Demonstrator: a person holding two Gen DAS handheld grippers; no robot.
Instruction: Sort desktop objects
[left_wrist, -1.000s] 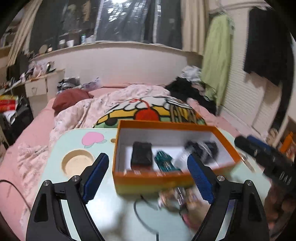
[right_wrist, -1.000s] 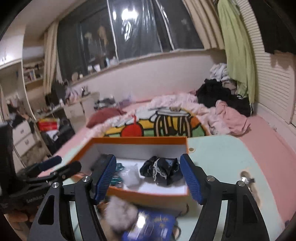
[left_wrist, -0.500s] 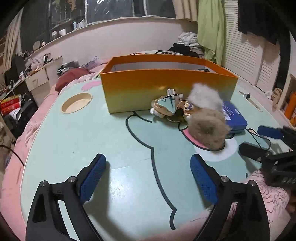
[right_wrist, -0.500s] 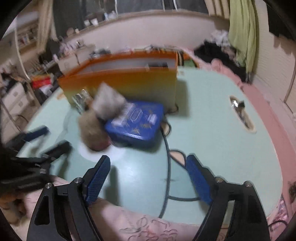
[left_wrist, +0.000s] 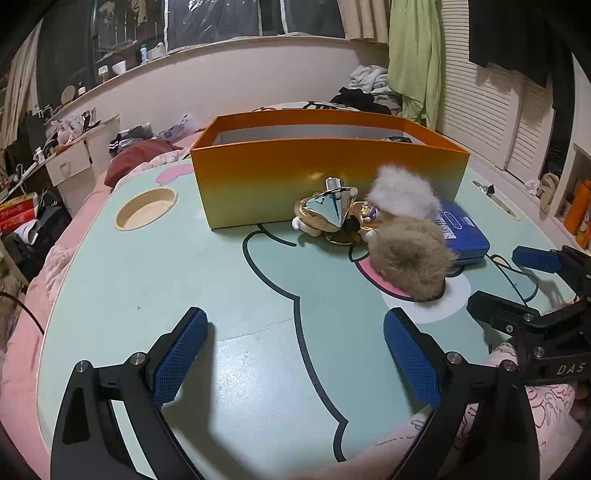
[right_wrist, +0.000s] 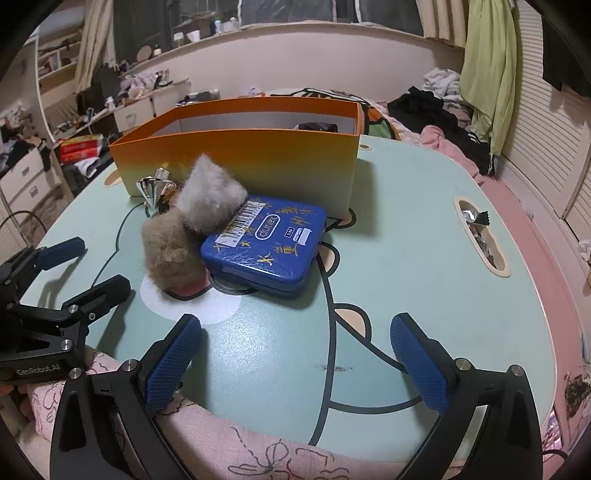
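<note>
orange box (left_wrist: 325, 181) contents mostly hidden by wall, cable (right_wrist: 225, 290) under blue tin (right_wrist: 266, 245)

My mint-green table (left_wrist: 147, 280) carries a cartoon outline in dark lines, a round cup recess (left_wrist: 146, 208) at its far left and a long slot (right_wrist: 480, 236) on the right with foil scraps in it. On it stands an orange box (left_wrist: 325, 177), and just before that a cluster: a shiny silver trinket (left_wrist: 330, 210), a white puff (right_wrist: 208, 197), a brown puff (right_wrist: 171, 254) and a blue tin (right_wrist: 266, 242). The tin touches both puffs, and a black cable (left_wrist: 517, 280) runs out from under it.
</note>
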